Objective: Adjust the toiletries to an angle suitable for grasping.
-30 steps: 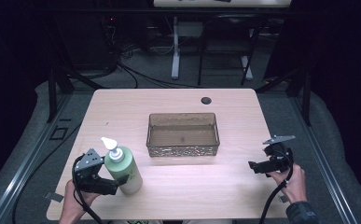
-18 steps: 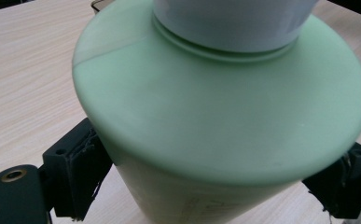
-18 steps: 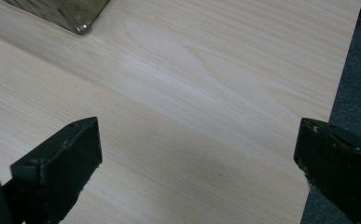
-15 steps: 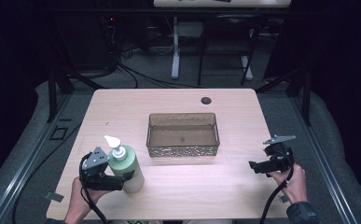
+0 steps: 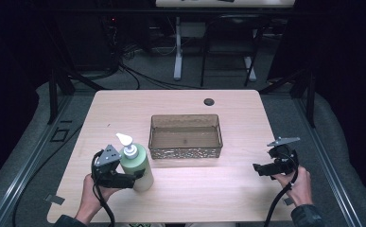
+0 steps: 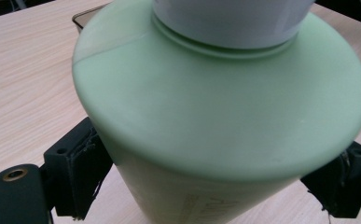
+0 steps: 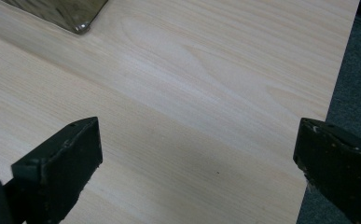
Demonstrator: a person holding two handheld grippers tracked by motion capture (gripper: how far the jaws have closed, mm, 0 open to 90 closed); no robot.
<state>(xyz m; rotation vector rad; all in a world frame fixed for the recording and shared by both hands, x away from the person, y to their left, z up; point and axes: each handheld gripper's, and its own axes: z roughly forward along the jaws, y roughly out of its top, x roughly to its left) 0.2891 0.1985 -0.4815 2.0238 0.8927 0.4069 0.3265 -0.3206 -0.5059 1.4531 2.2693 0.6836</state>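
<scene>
Tabletop: pale wood, carrying all items; taken as the surface of reference.
Basket: brown translucent tray, open-topped, nothing visible inside; it serves as the landmark.
Bottle: green pump bottle, upright, just beside the basket's near-left corner, base apparently on the tabletop.
Left tool: jaws stand either side of the bottle's lower body, pads against its wall in the left gripper view; judged gripped.
Right tool: well apart from the basket on its right, jaws spread wide over bare wood, holding nothing.
Step in hand: grasp of the bottle secured, lift not yet made, as judged.
Next move: raise the bottle clear of the basket's rim, carry it over the opening, keep it upright so the pump head does not tip.
</scene>
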